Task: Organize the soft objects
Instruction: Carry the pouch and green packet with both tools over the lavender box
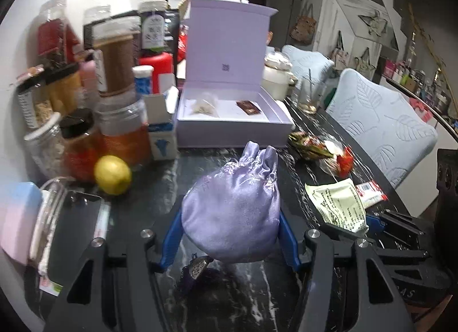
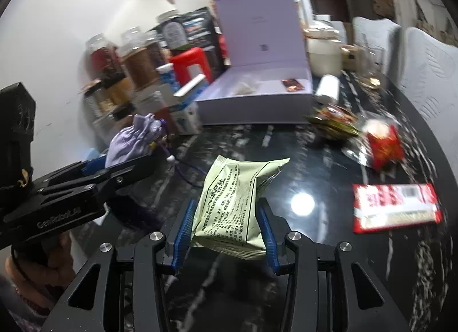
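Through the left wrist camera, the left gripper (image 1: 230,217) is clamping a lilac satin drawstring pouch (image 1: 233,209) between its blue pads, and the pouch is hanging above the dark marble table (image 1: 154,197), directly in front of the open lilac gift box (image 1: 229,109). A lemon (image 1: 112,174) is sitting left of the box's front edge beside a crowd of jars (image 1: 114,57), while a heap of crinkly snack wrappers (image 1: 312,146) is lying just right of the box. Through the right wrist camera, the right gripper (image 2: 226,223) is pinching a pale green packet (image 2: 233,203) with printed text, its jaws closed narrowly onto the packet's lower half, in front of the gift box (image 2: 257,97). The pouch (image 2: 134,139) is showing far left of the box, and a red and white flat packet (image 2: 396,207) is lying well right of it.
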Demonstrator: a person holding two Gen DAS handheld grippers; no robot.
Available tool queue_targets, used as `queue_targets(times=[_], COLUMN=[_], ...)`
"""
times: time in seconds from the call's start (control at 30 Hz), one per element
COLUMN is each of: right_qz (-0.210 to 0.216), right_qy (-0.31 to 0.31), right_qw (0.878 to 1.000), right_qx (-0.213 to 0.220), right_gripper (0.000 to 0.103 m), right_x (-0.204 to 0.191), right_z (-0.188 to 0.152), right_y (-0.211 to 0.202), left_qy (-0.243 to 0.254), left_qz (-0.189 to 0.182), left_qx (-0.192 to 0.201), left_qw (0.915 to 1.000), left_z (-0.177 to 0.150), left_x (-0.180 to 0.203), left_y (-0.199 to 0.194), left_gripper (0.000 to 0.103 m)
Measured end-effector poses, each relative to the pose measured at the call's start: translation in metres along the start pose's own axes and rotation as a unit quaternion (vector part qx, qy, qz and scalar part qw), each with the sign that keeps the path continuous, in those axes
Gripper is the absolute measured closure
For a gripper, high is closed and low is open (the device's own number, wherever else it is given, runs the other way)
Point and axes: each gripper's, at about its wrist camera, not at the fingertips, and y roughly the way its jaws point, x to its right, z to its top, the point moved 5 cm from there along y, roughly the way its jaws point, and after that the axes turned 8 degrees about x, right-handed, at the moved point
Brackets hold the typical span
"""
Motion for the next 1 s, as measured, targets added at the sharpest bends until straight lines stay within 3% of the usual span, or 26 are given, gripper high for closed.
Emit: queue_targets(times=[0.3,0.53,1.0], right_qz=[0.027,0.033,0.023], right_qy=[-0.028,-0.052,-0.097], right_qw=[0.999,0.996,0.985], right_qx=[0.030,0.069,0.143], right_gripper=[0.060,0.060,0.060], right_x=[-0.023,-0.033,-0.030], right_z=[0.037,0.077,0.175], right_y=[-0.001,-0.008,-0.014], left_qy=[0.002,0.016,0.062], left_qz=[0.009,-0.005,-0.015], left_qx=[0.041,0.075,0.162], left_qw=[0.9991,0.9971,0.9847], left_z=[0.039,0.081,0.175], left_x=[-0.014,-0.010,0.005], left_y=[-0.010,-0.006,0.009], left_gripper=[0.045,0.045,0.045])
